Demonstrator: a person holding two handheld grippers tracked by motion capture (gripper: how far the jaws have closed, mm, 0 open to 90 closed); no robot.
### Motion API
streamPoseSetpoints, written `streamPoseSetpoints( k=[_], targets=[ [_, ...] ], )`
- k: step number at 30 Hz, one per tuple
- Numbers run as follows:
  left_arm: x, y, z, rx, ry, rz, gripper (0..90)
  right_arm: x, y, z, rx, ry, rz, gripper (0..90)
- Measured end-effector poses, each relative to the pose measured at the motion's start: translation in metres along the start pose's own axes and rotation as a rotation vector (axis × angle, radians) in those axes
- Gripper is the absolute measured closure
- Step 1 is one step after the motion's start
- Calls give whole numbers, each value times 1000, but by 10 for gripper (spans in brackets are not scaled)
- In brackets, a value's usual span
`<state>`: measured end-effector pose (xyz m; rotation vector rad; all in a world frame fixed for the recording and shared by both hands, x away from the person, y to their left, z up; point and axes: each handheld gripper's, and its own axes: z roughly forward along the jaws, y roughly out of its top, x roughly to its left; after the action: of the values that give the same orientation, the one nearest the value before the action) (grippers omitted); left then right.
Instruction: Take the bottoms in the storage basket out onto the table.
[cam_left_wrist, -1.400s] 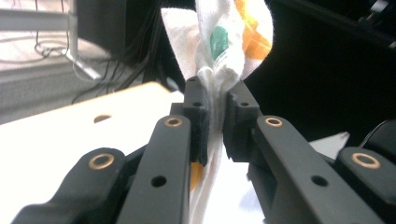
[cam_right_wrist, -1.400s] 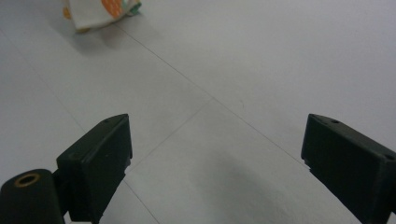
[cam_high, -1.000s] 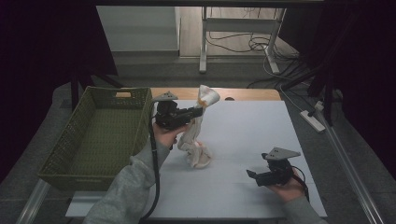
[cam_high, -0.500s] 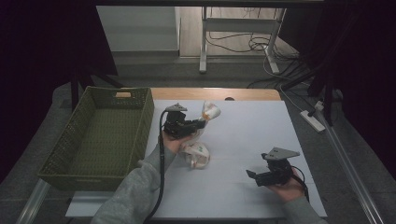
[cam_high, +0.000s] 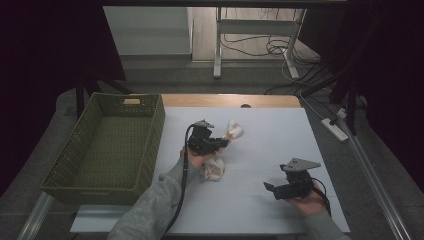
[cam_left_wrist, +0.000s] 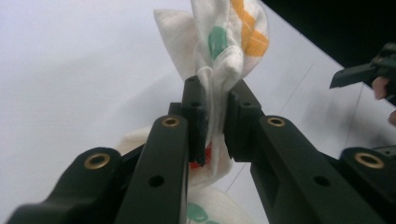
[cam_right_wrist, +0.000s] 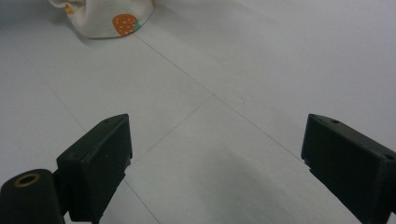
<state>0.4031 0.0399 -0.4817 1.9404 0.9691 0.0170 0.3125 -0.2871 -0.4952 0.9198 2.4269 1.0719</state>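
Cloth (cam_high: 216, 165) — white, printed with fruit — lies mid-table, one end pinched between the left gripper's (cam_high: 223, 142) fingers (cam_left_wrist: 196, 116); the right gripper (cam_high: 274, 189) rests near the front edge, fingers (cam_right_wrist: 100, 158) wide apart.

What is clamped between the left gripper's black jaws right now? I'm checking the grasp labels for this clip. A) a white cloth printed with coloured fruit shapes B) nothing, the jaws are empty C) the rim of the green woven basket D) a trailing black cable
A: in the left gripper view the left gripper has its jaws pinched on a fold of the white printed cloth, well away from the green woven basket.
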Motion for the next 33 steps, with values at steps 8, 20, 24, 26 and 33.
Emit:
streamPoseSetpoints(
  k=[8, 20, 24, 26, 33],
  targets=[
    [-1, -2, 4, 13, -8, -1, 785, 0, 0, 0, 1, 0, -1, 89],
    [-10, 2, -3, 16, 23, 60, 495, 0, 0, 1, 5, 1, -5, 90],
    [-13, 4, -8, 1, 46, 76, 365, 0, 0, 1, 6, 6, -1, 90],
    [-14, 4, -12, -2, 58, 80, 331, 0, 0, 2, 5, 7, -2, 90],
    [-15, 2, -23, 7, 60, 106, 300, -2, 0, 3, 1, 15, 13, 90]
  ],
)
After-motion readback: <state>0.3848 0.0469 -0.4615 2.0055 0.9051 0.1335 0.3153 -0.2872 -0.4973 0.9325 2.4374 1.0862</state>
